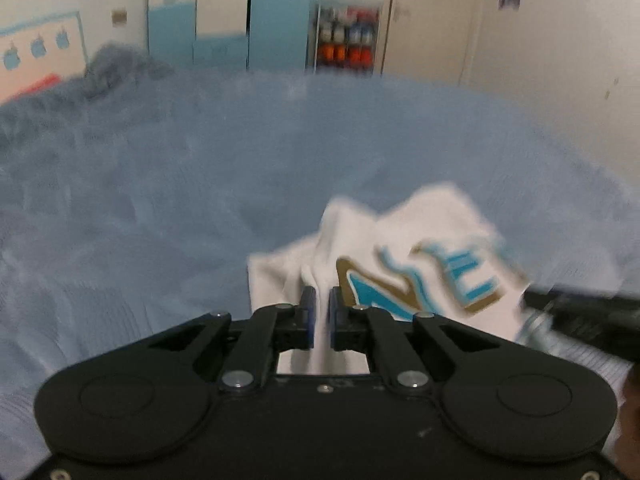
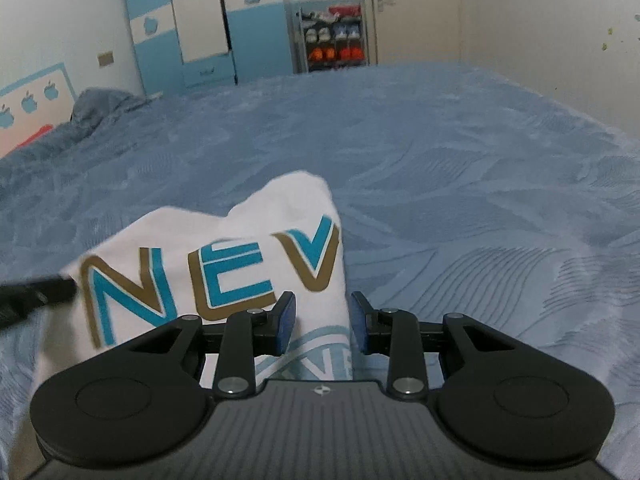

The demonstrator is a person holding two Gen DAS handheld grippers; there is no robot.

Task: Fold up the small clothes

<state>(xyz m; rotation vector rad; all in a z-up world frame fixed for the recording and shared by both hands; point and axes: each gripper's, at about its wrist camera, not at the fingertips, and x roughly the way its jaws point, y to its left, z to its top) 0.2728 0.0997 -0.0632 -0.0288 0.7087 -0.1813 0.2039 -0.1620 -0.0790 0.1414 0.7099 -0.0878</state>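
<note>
A: The white T-shirt is what we are folding. It lies crumpled on the bed, on the blue patterned bedspread, with big teal and gold letters showing on it. From the right wrist view we read "NEV".

B: And our hand-held grippers? The left hand-held gripper has its blue pads nearly together, with a ridge of white cloth pinched between them. We would call that clamped on the T-shirt.

A: Agreed, though the left wrist view is smeared with motion blur, so the letters there are hard to read. The right hand-held gripper is different: its jaws stand apart, and the right edge of the shirt lies in the gap between them without either pad pressing it.

B: So we see one side gripped and the other loose. In the left wrist view the dark body of the right hand-held gripper comes in at the right margin, close against the shirt.

A: Behind the bed we see a blue and white wardrobe and a shoe rack against the far wall. A rumpled heap of blue bedding sits at the far left of the bed, well apart from the shirt.
</note>
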